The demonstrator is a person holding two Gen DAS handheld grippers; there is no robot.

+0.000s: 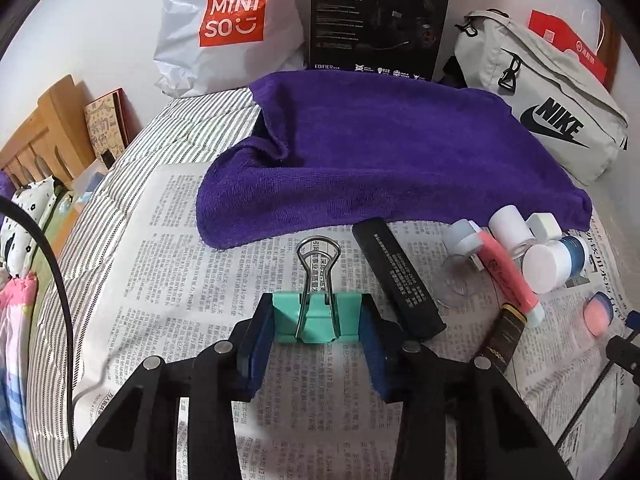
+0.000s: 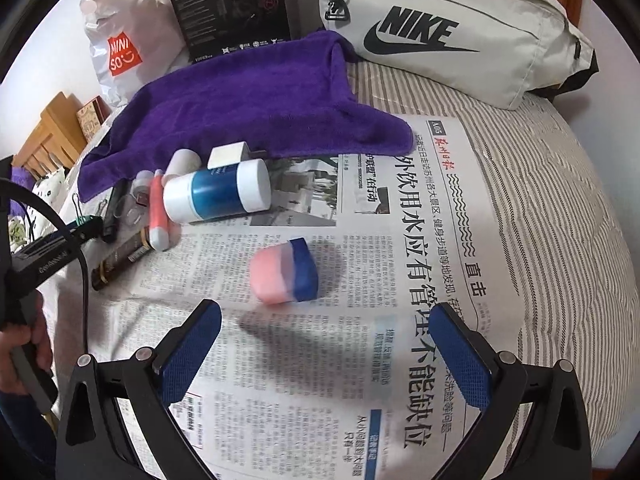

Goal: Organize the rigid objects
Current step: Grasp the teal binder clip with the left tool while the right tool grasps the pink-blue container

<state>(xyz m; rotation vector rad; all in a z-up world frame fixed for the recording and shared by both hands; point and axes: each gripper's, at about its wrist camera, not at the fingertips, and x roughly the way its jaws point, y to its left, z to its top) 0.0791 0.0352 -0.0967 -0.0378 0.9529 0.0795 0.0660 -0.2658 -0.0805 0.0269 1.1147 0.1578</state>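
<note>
A teal binder clip point(image 1: 320, 316) with wire handles lies on the newspaper point(image 1: 168, 272). My left gripper point(image 1: 314, 330) is shut on it, both blue pads pressed to its sides. To its right lie a black bar point(image 1: 400, 280), a pink tube point(image 1: 508, 268), a dark brown tube point(image 1: 500, 344), a white-and-blue jar point(image 2: 218, 192), a white cylinder point(image 1: 510, 228) and a white cube point(image 1: 542, 226). A small pink-and-blue jar point(image 2: 284, 272) lies on its side just beyond my right gripper point(image 2: 326, 314). That gripper hangs open over the paper with nothing between its fingers.
A purple towel point(image 1: 380, 152) is spread behind the objects. Further back stand a white Miniso bag point(image 1: 232, 28), a black box point(image 1: 380, 16) and a grey Nike bag point(image 2: 440, 28). Striped bedding point(image 2: 560, 220) surrounds the newspaper. A hand point(image 2: 24, 352) holds the left gripper's handle.
</note>
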